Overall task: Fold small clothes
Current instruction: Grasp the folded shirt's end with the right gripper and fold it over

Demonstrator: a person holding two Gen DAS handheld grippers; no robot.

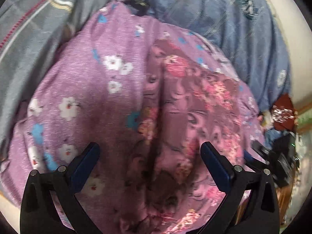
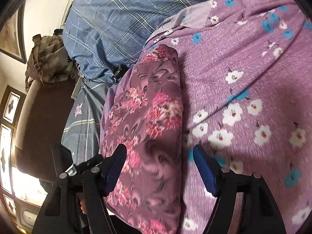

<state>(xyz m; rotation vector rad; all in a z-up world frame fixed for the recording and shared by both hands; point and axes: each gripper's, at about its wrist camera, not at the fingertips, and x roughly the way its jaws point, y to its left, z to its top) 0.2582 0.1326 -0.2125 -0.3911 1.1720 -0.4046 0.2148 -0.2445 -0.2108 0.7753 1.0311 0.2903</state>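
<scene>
Left wrist view: left tool [image 1: 150, 154] hovers with jaws spread wide, gripping nothing, above the pink rose-print garment [image 1: 187, 105], which lies as a long bundle on the purple flowered sheet [image 1: 78, 81]. Right wrist view — right tool [image 2: 159, 156] likewise released, straddling the garment's long right edge. Judgement: a fold appears partly made; the next move calls for pinching an edge or end cleanly, taking the garment only, not the sheet beneath. Room: open sheet lies to one side; on the other — the blue plaid bedding [image 2: 109, 29] crowds close.
</scene>
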